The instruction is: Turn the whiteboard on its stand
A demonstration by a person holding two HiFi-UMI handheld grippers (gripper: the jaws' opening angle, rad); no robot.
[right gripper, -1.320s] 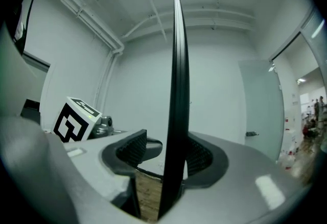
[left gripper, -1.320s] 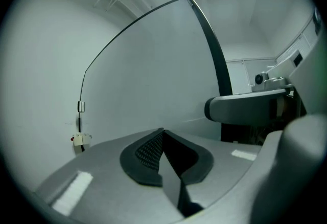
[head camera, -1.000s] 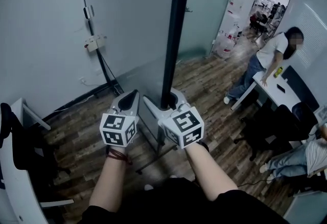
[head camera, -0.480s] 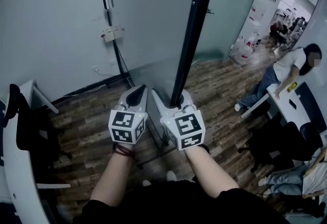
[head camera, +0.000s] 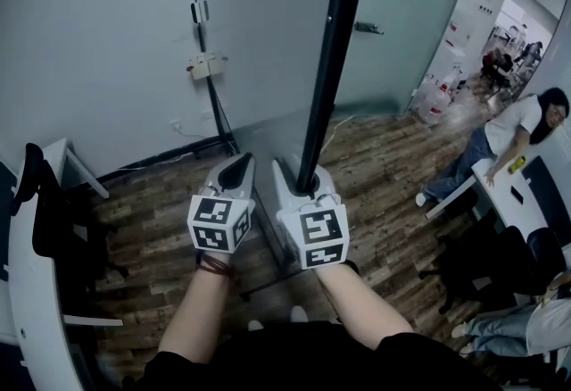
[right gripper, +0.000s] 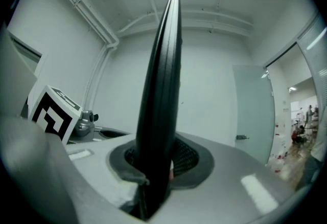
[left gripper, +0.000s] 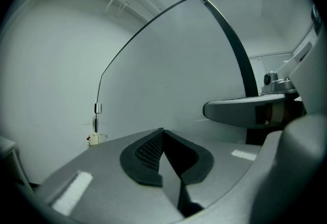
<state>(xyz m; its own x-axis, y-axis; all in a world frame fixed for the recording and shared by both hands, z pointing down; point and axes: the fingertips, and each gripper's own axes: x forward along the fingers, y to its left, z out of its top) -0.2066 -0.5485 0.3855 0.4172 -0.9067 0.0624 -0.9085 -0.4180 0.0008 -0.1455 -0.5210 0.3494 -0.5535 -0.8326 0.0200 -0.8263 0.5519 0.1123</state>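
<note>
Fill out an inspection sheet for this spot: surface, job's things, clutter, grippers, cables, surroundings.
Surface: wooden plank floor; no worktable in use.
Job's things: whiteboard upright, seen edge-on; its stand is mostly hidden behind the grippers.
Clutter: nothing seen by the board.
Grippers: right gripper has just been closing its fingers, which now clamp the whiteboard's black edge; left gripper shut, empty, beside it.
Cables: black cable drops from a wall box to the floor.
Surroundings: person leaning on a white desk at right; grey door behind.
</note>
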